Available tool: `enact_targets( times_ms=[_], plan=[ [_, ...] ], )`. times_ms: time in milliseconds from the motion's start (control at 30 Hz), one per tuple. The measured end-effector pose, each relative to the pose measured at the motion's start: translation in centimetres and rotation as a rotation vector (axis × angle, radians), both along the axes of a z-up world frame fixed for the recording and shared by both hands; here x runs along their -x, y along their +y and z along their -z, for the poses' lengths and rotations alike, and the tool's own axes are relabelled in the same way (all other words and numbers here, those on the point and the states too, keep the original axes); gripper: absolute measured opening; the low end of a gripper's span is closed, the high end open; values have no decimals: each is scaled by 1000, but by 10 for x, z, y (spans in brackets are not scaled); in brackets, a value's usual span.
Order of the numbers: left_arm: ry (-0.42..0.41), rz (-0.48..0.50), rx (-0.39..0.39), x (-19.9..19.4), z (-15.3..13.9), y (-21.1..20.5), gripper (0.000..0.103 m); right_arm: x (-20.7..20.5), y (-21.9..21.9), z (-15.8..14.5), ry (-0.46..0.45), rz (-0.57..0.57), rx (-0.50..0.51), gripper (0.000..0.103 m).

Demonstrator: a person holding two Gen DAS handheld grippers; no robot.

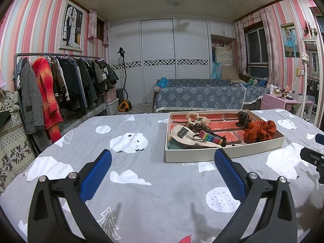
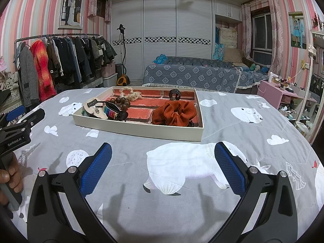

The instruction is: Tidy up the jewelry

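A white shallow box (image 1: 202, 156) (image 2: 139, 128) with a red brick-pattern floor sits on the grey bedspread. In it lie an orange scrunchie (image 1: 260, 130) (image 2: 175, 113), a cream scrunchie (image 1: 195, 117) (image 2: 128, 94), a brown bead bracelet (image 1: 197, 126) (image 2: 121, 102), a rainbow hair clip (image 1: 210, 137) (image 2: 109, 111), a dark claw clip (image 1: 243, 117) (image 2: 174, 94) and a cream pouch (image 1: 182, 136) (image 2: 94, 106). My left gripper (image 1: 163, 157) is open and empty, short of the box. My right gripper (image 2: 163, 150) is open and empty, in front of the box.
The bedspread (image 1: 141, 192) has white bear and cloud prints. A clothes rack (image 1: 60, 81) stands at the left. A blue-covered sofa (image 1: 202, 97) is behind. A pink side table (image 1: 283, 101) and a mirror stand at the right.
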State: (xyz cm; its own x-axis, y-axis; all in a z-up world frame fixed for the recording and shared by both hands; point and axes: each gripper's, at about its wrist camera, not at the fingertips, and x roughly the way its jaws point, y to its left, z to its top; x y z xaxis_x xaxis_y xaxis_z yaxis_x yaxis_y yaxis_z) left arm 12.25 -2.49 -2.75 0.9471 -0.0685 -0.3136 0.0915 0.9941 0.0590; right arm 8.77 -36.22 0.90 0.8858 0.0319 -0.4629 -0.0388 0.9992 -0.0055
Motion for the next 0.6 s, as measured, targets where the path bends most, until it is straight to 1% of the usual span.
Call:
enact_targets(
  times_ms=[467,600],
  plan=[
    [4,-1,1,-1,0,0,99,0,0,0,-3,-1,2,99],
    [18,-8,17,-3,2,3,99,0,0,0,-1,0,1,99]
  ],
)
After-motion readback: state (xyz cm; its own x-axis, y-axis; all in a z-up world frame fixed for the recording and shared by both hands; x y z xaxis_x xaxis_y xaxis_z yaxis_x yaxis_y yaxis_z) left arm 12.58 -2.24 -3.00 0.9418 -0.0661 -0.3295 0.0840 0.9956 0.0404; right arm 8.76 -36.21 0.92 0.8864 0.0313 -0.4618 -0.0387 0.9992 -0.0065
